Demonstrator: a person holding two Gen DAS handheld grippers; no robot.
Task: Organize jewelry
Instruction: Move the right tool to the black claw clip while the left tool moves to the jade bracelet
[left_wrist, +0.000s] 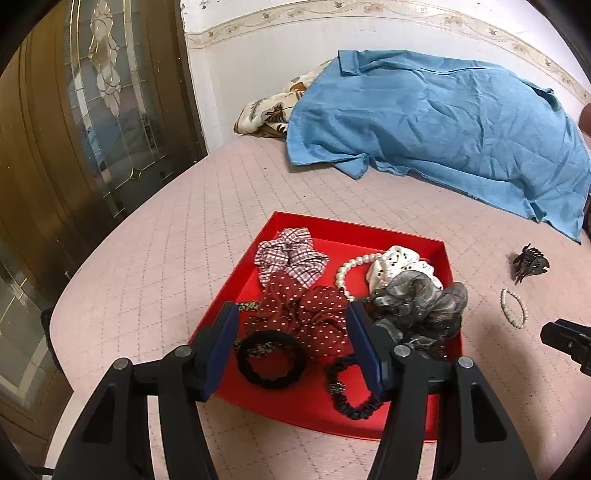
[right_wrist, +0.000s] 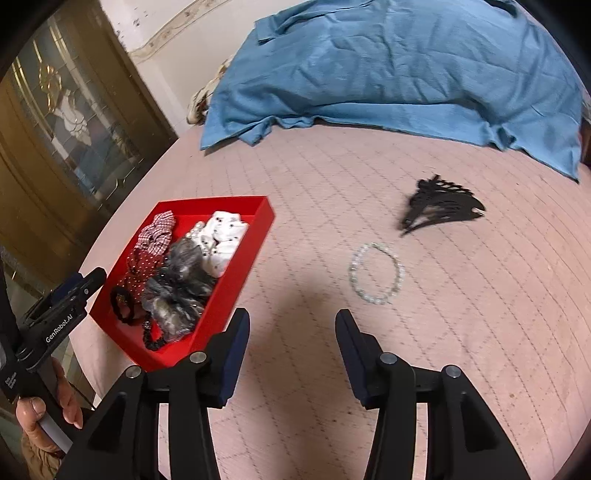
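Note:
A red tray (left_wrist: 448, 258) (right_wrist: 255, 236) on the pink bed holds several scrunchies, black hair ties and a pearl bracelet (left_wrist: 351, 266). My left gripper (left_wrist: 291, 317) is open and empty, hovering over the tray's near part above the red dotted scrunchie (left_wrist: 317, 317). My right gripper (right_wrist: 291, 325) is open and empty above bare bedding, right of the tray. A clear bead bracelet (right_wrist: 376, 273) (left_wrist: 513, 308) lies just beyond its fingertips. A black claw clip (right_wrist: 439, 205) (left_wrist: 528, 264) lies farther off.
A blue cloth (left_wrist: 436, 122) (right_wrist: 388, 66) covers a patterned pillow (left_wrist: 269, 110) at the head of the bed. A glazed wooden door (left_wrist: 85, 122) stands left of the bed edge. The person's hand (right_wrist: 40, 413) holds the left gripper's handle.

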